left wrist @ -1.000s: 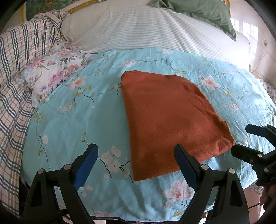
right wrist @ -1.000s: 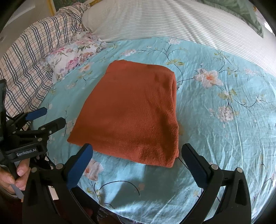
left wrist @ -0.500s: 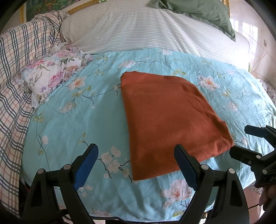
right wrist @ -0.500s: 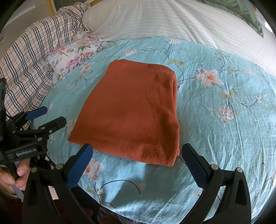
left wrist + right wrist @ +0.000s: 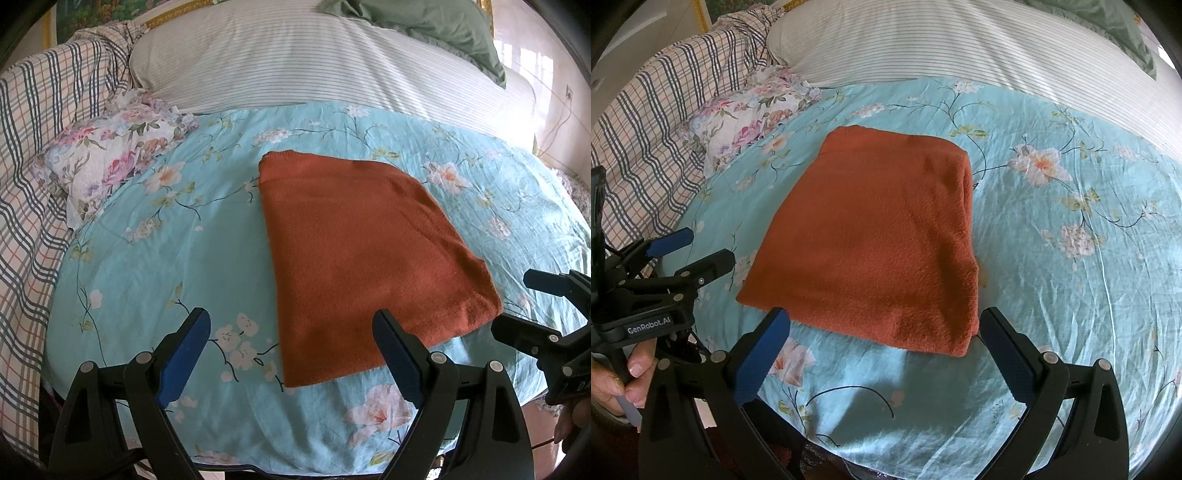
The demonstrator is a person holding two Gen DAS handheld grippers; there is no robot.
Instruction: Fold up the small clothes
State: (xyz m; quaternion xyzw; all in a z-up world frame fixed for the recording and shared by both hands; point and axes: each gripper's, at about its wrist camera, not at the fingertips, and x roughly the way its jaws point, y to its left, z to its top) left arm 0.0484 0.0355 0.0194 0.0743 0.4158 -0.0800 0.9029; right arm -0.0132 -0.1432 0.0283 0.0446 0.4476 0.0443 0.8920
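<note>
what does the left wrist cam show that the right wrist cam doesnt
Only the left wrist view shows the wall socket with its cable. Only the right wrist view shows the hand and the thick folded edge along the cloth's right side. Both share the rust-orange folded cloth on the floral sheet, and both grippers, jaws open.

Rust-orange folded cloth [image 5: 362, 254] lies flat on the bed's turquoise floral sheet [image 5: 177, 266]. Left tongs [image 5: 291, 339] hang wide apart just over its near edge, nothing between them. Right tongs [image 5: 517, 306] poke in beside the cloth's corner, gaping too I think. Floral pillow [image 5: 110, 147] far left.
</note>
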